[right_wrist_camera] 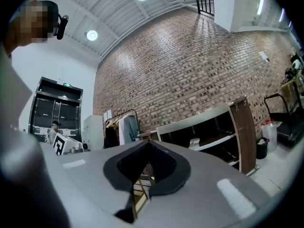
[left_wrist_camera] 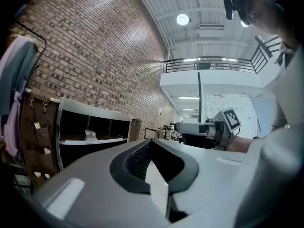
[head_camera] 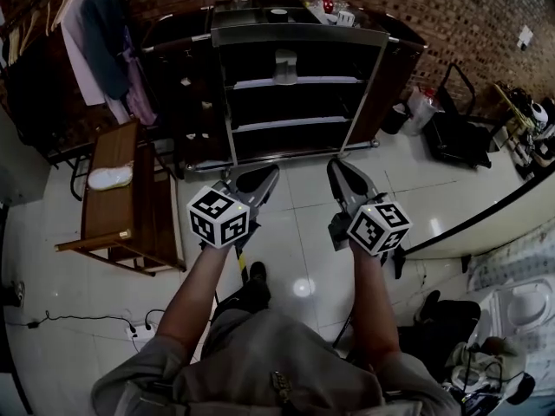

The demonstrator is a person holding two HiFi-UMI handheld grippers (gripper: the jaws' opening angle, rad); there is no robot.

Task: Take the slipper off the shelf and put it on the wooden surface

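Note:
A pale grey slipper (head_camera: 284, 68) stands on the upper board of the dark open shelf (head_camera: 299, 35) straight ahead; it also shows as slipper (left_wrist_camera: 90, 136) and slipper (right_wrist_camera: 194, 143). At the left a low wooden stand (head_camera: 117, 211) carries a white slipper (head_camera: 110, 177). My left gripper (head_camera: 270, 172) and right gripper (head_camera: 336, 165) hover side by side above the tiled floor, short of the shelf and pointing at it. Both are shut with nothing between the jaws, the tips meeting at the left gripper (left_wrist_camera: 149, 140) and right gripper (right_wrist_camera: 148, 143).
Clothes (head_camera: 100, 37) hang on a rack left of the shelf. Small items (head_camera: 334, 11) sit on the shelf top. A black chair (head_camera: 455, 124) and a bin (head_camera: 395, 118) stand to the right. A power strip and cables (head_camera: 134, 326) lie on the floor at the left.

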